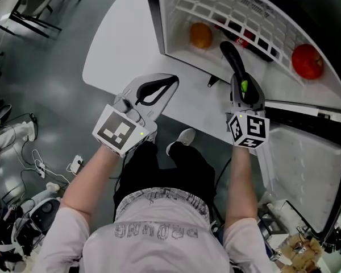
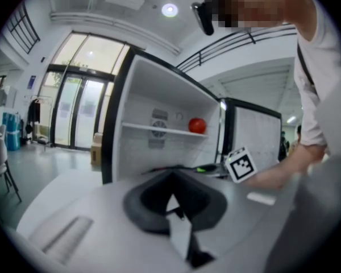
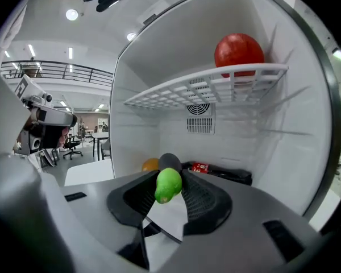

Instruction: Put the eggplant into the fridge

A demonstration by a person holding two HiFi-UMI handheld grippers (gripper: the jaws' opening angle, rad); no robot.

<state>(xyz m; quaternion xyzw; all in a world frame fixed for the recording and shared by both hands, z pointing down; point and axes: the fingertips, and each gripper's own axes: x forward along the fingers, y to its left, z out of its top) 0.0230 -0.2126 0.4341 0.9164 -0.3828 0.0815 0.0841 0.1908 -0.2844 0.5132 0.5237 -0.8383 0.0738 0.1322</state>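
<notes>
The eggplant (image 1: 233, 58) is dark with a green stem end (image 3: 168, 185). My right gripper (image 1: 242, 83) is shut on it near the stem, and its dark body (image 3: 169, 162) points into the open fridge (image 1: 176, 33) at the level of the lower compartment. My left gripper (image 1: 159, 90) hangs to the left over the white table top (image 1: 119, 50), in front of the fridge. Its jaws meet at the tips with nothing between them. In the left gripper view that gripper (image 2: 171, 180) faces the fridge's open front, with the right gripper's marker cube (image 2: 240, 165) beside it.
Inside the fridge a white wire shelf (image 3: 216, 87) carries a red round fruit (image 3: 238, 51). Below it lie an orange (image 3: 150, 165), a red packet (image 3: 200, 167) and a dark flat pack (image 3: 230, 176). The fridge door (image 1: 307, 169) stands open on the right. Cables and gear lie on the floor (image 1: 40, 175).
</notes>
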